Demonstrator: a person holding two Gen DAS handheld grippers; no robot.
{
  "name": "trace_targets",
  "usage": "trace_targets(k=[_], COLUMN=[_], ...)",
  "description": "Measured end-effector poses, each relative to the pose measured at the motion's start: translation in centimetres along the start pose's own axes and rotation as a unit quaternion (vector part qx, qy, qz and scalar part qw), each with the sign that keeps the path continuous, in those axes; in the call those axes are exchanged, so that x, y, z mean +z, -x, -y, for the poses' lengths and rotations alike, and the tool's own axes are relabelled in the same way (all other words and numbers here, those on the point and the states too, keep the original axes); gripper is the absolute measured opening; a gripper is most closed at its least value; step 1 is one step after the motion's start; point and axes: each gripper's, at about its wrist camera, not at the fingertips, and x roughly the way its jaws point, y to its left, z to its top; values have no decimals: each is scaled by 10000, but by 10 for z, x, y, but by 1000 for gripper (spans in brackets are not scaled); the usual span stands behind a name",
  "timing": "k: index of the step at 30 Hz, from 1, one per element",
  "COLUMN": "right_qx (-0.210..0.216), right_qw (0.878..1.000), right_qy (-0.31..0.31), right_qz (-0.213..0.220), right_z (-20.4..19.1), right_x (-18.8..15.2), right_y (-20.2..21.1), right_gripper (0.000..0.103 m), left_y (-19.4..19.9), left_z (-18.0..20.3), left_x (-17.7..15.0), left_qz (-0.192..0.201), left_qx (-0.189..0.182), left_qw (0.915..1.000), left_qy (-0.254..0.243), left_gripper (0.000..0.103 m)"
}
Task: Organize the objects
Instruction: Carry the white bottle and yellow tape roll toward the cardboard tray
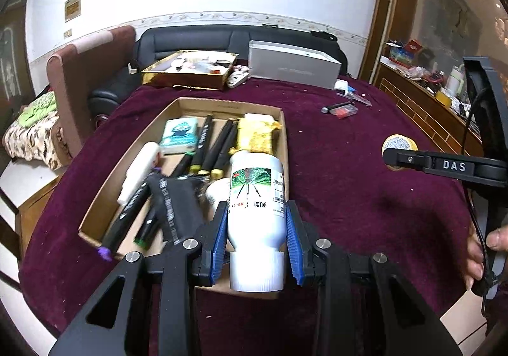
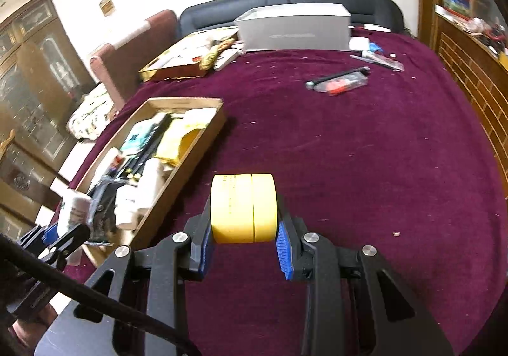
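A: why's the white bottle clamped in the left gripper over the cardboard tray's near edge?

B: probably to be dropped in. The yellow tape rolls are pinched by the right gripper beside the tray.

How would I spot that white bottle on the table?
Find the shallow cardboard tray on the purple tablecloth. At its near right corner, the white bottle sits between blue-padded fingers. Unlike the black markers beside it, it has a green picture label.
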Motion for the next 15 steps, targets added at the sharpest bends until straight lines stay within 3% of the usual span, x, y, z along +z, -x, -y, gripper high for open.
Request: trace_targets(k=[15], right_qx=[566], right_qw=[9972], right_qy=[434], right_qz=[-224], right_z=[-61], right_x=[-10], right_y=[-20], right_gripper=[31], left_y=[5], left_z=[-59], left_x=[-10], left_qz=[-37], left_qx=[270], left_qw=[9981], left_qy=[559], left_gripper=[29])
